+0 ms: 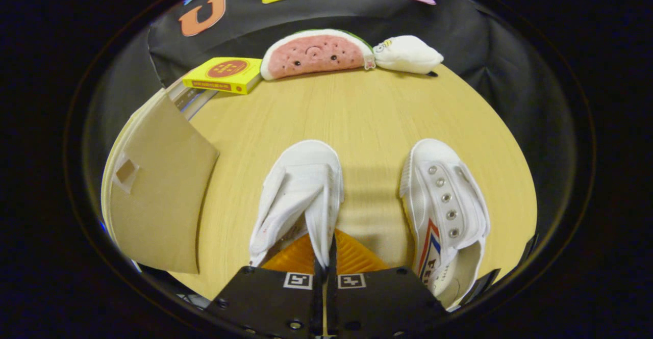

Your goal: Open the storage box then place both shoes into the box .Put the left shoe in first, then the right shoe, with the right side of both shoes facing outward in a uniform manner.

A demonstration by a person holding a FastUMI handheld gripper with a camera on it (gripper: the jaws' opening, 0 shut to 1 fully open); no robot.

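The gripper [325, 257] pinches the left shoe [298, 196] by its side flap to lift it; the box [158, 186] waits left of that shoe; the right shoe [446, 206] sits right of it.

Even overhead light, soft shadow between the shoes [301, 196], edges fisheye-bowed.

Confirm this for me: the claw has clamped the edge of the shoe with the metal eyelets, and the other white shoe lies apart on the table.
Not quite. In the gripper view the claw is clamped on the plain white shoe, pinching its side wall. The shoe with the metal eyelets is the one lying apart on the table, to the right of the fingers.
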